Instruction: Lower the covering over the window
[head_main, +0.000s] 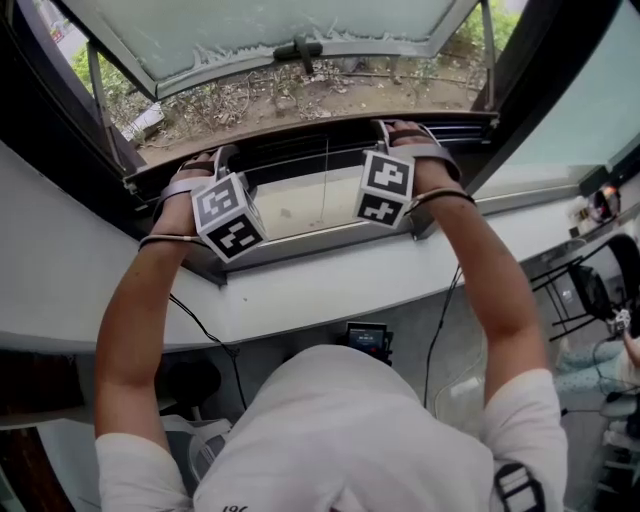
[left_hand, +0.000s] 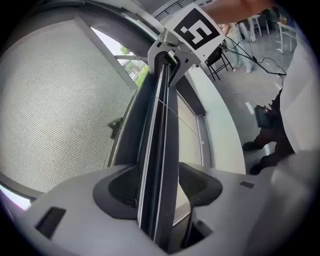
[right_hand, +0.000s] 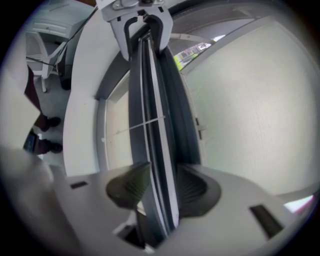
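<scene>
Window recess: white sill (head_main: 330, 268) lies below both tools, and the outward-swung pane (head_main: 280, 25) lies beyond them. In the head view the jaw tips are masked by the marker cubes and the hands. Whether a sheet hangs from the covering's dark rail (head_main: 310, 150) cannot be determined. The left gripper (head_main: 218, 165) and right gripper (head_main: 388, 135) each straddle this rail, which runs between their jaws, low, just above the sill. The jaws stand apart, pads not pressing: released. Both forearms are extended forward, with the grippers tilted downward and well apart along the rail.
</scene>
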